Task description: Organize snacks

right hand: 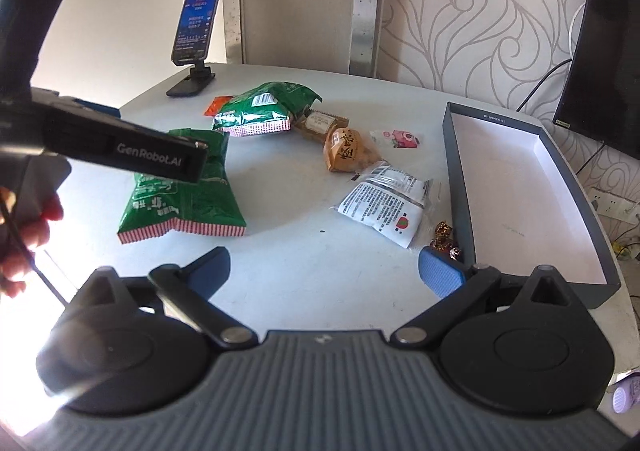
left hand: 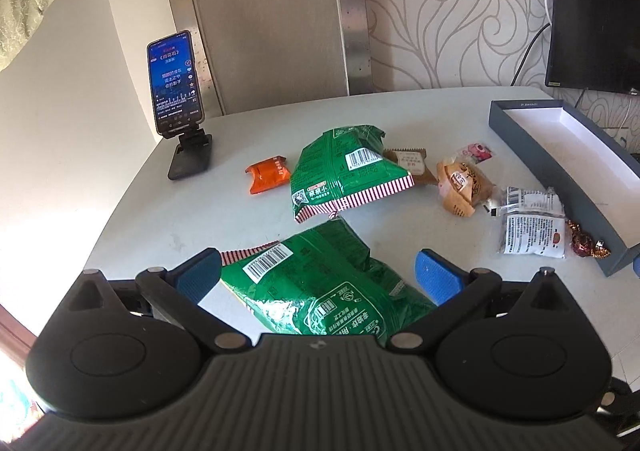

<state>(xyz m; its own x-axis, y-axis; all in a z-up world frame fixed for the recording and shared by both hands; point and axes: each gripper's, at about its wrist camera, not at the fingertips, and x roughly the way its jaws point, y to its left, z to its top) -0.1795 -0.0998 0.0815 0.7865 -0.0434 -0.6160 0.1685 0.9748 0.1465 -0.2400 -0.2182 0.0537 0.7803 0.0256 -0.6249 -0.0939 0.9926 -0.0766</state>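
Observation:
Two green snack bags lie on the white table. The near green bag [left hand: 320, 283] sits between the open fingers of my left gripper [left hand: 318, 277]; it also shows in the right wrist view [right hand: 188, 195], under the left gripper's body [right hand: 120, 151]. The far green bag [left hand: 344, 171] [right hand: 260, 107] lies behind it. An orange packet [left hand: 267, 179], a tan pastry [left hand: 460, 183] [right hand: 348, 151], a white packet [left hand: 532, 223] [right hand: 384, 203], a pink candy [left hand: 478, 153] and foil candies [right hand: 442, 237] lie around. My right gripper [right hand: 324, 273] is open and empty above the table.
An open grey box [left hand: 512, 127] [right hand: 458, 171] with a white inside lies at the right. A phone on a stand [left hand: 176, 87] [right hand: 196, 27] stands at the back left. A dark monitor [left hand: 596, 11] hangs at the right wall.

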